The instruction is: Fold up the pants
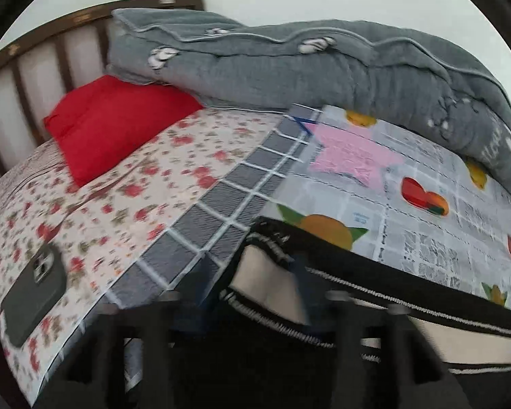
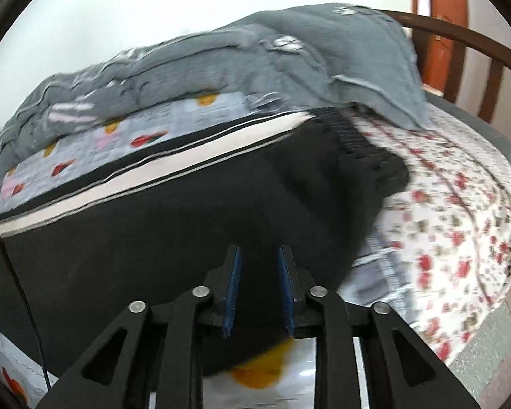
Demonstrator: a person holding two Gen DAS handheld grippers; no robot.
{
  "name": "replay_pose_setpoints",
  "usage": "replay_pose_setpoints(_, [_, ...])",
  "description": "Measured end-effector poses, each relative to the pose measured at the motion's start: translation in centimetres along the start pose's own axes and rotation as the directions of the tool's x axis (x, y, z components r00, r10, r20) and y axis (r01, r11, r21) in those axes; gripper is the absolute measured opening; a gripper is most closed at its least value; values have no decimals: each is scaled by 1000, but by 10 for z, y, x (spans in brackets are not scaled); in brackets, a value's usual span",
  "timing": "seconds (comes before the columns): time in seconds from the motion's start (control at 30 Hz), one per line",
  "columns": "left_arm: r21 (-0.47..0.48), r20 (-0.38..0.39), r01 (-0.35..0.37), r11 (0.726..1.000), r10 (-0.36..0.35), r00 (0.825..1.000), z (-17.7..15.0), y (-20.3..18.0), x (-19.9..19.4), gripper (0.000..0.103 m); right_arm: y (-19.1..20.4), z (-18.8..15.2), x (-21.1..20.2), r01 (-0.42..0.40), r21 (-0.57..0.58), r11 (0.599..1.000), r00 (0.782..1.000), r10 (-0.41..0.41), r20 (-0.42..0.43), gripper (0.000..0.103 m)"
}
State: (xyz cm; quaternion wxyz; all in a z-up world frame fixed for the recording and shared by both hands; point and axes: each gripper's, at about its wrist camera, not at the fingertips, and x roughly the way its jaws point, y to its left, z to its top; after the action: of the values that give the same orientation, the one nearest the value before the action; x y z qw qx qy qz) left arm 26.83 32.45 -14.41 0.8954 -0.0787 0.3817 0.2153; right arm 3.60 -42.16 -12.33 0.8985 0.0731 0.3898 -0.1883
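The pants are black with cream and white side stripes and lie stretched across the bed. Their ribbed waistband points toward the far right. My right gripper hovers over the black cloth, its blue pads apart with nothing pinched between them. In the left wrist view the striped leg end of the pants lies on the bed. My left gripper is blurred, its fingers set wide on either side of that leg end, not pressing on it.
A printed mat with fruit pictures overlaps a floral sheet. A dark phone lies on the sheet at the left, near a red pillow. A rolled grey quilt lines the far side. A wooden headboard stands behind the pillow.
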Motion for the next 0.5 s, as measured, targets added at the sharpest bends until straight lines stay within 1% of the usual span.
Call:
replay_pose_setpoints(0.03, [-11, 8, 0, 1000, 0, 1000, -2, 1, -5, 69, -11, 1, -3, 11, 17, 1000, 1000, -11, 16, 41])
replay_pose_setpoints(0.1, [-10, 17, 9, 1000, -9, 1000, -3, -2, -14, 69, -32, 3, -7, 51, 53, 997, 997, -53, 47, 55])
replay_pose_setpoints(0.17, [-19, 24, 14, 1000, -14, 1000, -5, -6, -21, 69, -54, 6, -2, 111, 85, 990, 991, -117, 66, 64])
replay_pose_setpoints(0.2, [-38, 32, 23, 999, -22, 999, -7, -8, -25, 69, -64, 8, 4, 113, 114, 987, 991, -120, 59, 64])
replay_pose_setpoints(0.23, [-55, 37, 37, 998, -35, 999, -9, -11, -29, 69, -72, 12, 11, 95, 148, 985, 994, -102, 46, 64])
replay_pose_setpoints(0.3, [-62, 39, 55, 997, -53, 998, -14, -18, -38, 69, -90, 18, 26, 16, 242, 970, 999, -23, 26, 64])
replay_pose_setpoints(0.33, [-61, 41, 55, 997, -52, 998, -17, -22, -41, 69, -97, 22, 36, -33, 289, 957, 999, 27, 23, 64])
replay_pose_setpoints(0.4, [-52, 51, 69, 996, -66, 997, -25, -32, -53, 69, -104, 31, 54, -92, 338, 937, 996, 92, 16, 65])
replay_pose_setpoints(0.5, [-45, 57, 97, 994, -94, 994, -37, -44, -70, 69, -118, 44, 90, -159, 460, 873, 981, 190, -21, 64])
